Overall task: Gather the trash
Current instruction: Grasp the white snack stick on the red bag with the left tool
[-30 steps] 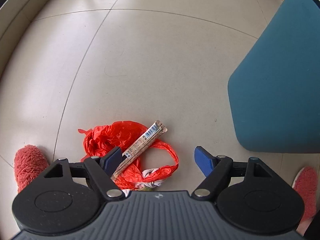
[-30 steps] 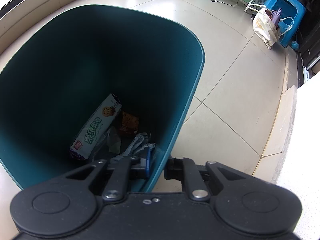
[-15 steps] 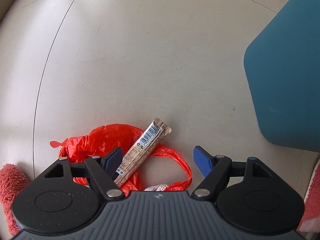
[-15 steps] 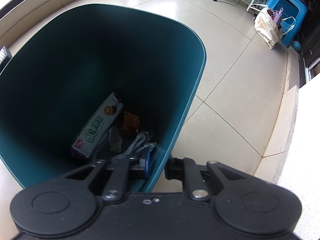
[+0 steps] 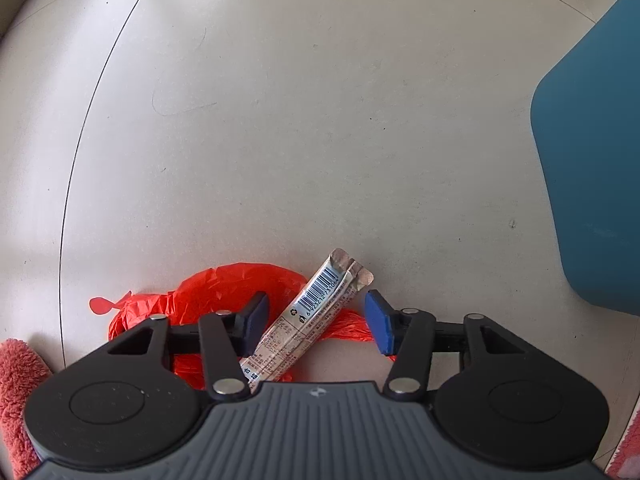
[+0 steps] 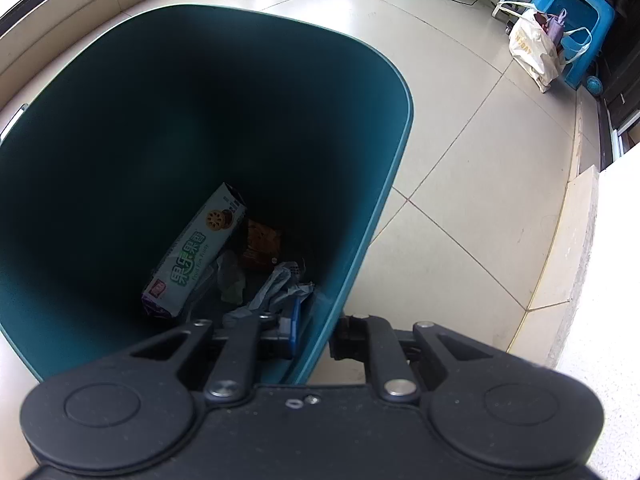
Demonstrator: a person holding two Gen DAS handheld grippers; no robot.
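The left gripper (image 5: 316, 316) has dropped low over the pale tiled floor (image 5: 300, 120) and its blue-padded jaws have just been closing in, now standing about half as wide as a moment ago, with the long silver snack wrapper with a barcode (image 5: 308, 314) lying slantwise between them. The pads do not look to be pressing on it yet; there is a clear gap on the right side. Under the wrapper sprawls a crumpled red plastic bag (image 5: 208, 292), closer and larger in the left wrist view than it was a second ago, so the reach seems finished and the pinch is what remains. I'd guess the wrapper may come up alone or drag a fold of the bag with it. The right gripper (image 6: 316, 330) is clamped narrow on the rim of the tall teal plastic bin (image 6: 400, 128), one pad inside the wall and one outside, exactly as before, keeping it steady. At the bottom of the bin lie a green-lettered biscuit box (image 6: 196, 252) and some crumpled scraps, so collecting is already well under way.
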